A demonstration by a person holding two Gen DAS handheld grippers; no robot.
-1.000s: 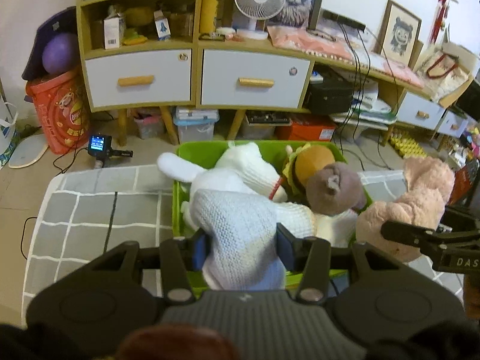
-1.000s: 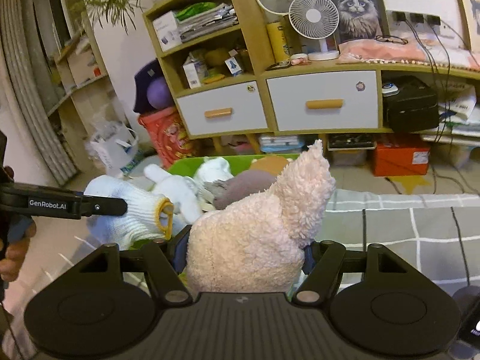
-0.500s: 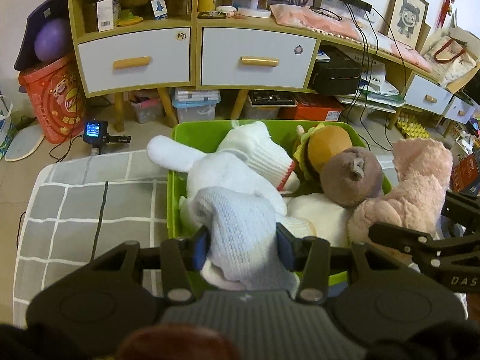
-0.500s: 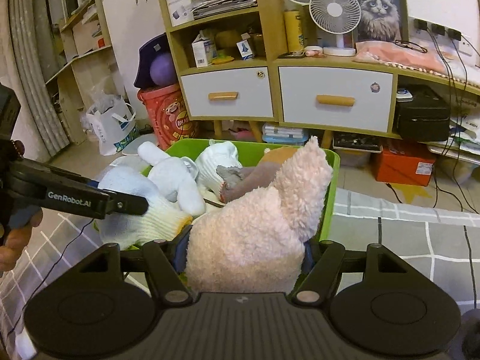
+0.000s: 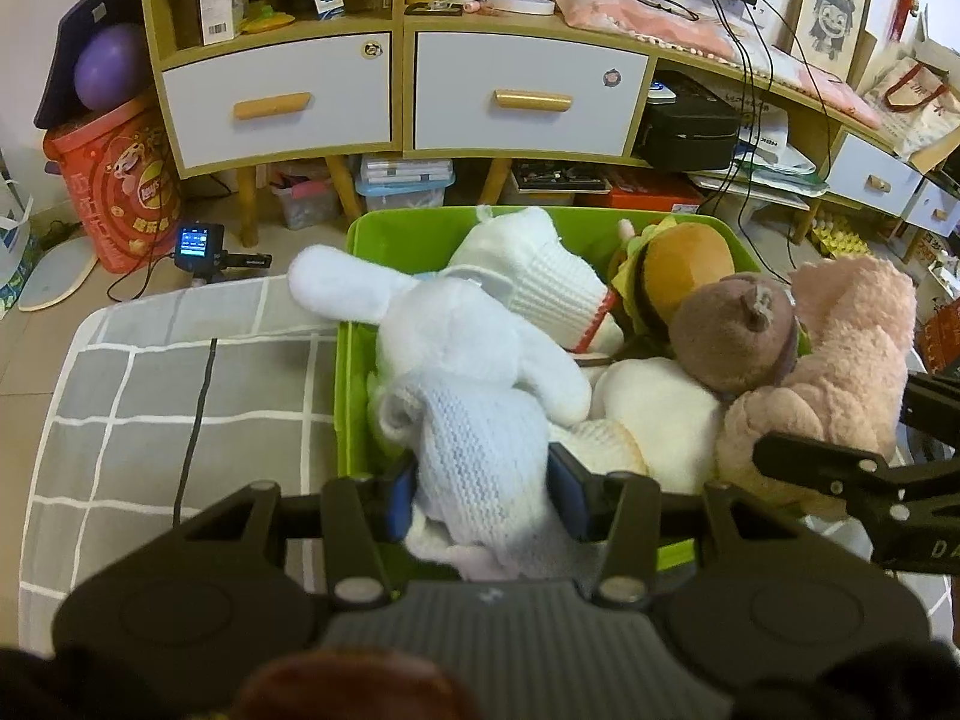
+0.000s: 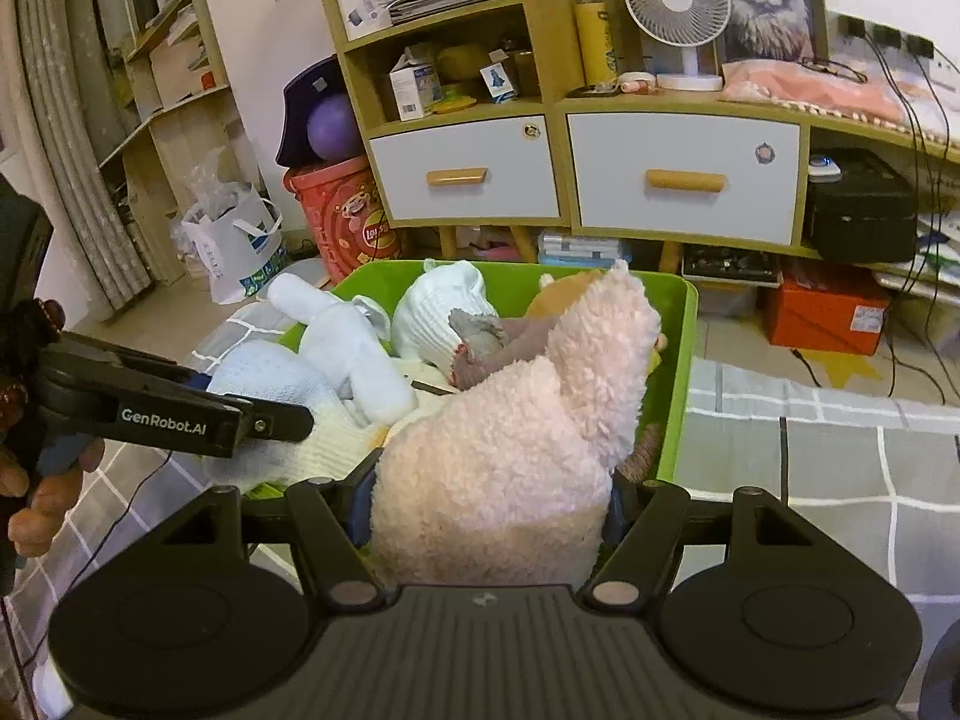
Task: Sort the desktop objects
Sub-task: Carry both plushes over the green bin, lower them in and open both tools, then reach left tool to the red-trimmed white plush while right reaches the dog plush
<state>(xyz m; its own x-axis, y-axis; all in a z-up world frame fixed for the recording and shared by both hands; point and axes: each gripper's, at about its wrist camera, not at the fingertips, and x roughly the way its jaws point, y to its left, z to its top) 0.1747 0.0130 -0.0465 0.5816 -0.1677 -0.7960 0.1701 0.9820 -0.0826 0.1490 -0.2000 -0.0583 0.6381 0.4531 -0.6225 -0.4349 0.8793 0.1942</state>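
Behind everything stands a wooden cabinet (image 5: 396,90) with two white drawers, cluttered shelves and a small white fan (image 6: 678,6) on top. On the near side, a grey checked mat (image 5: 180,390) covers the floor, and a bright green bin (image 5: 345,396) sits on it, packed with soft toys. The left gripper (image 5: 480,489), low and near, is clamped on a pale blue knitted plush (image 5: 474,450) that hangs over the bin's near edge, against a white rabbit toy (image 5: 456,336). The right gripper (image 6: 486,507) is closed around a fluffy pink plush (image 6: 516,438) at the bin's near right corner, its pads pressed into the fur. Farther inside lie a brown round-headed toy (image 5: 735,330) and a burger-shaped plush (image 5: 684,264). A person's hand (image 6: 36,480) shows at the far left edge of the right wrist view.
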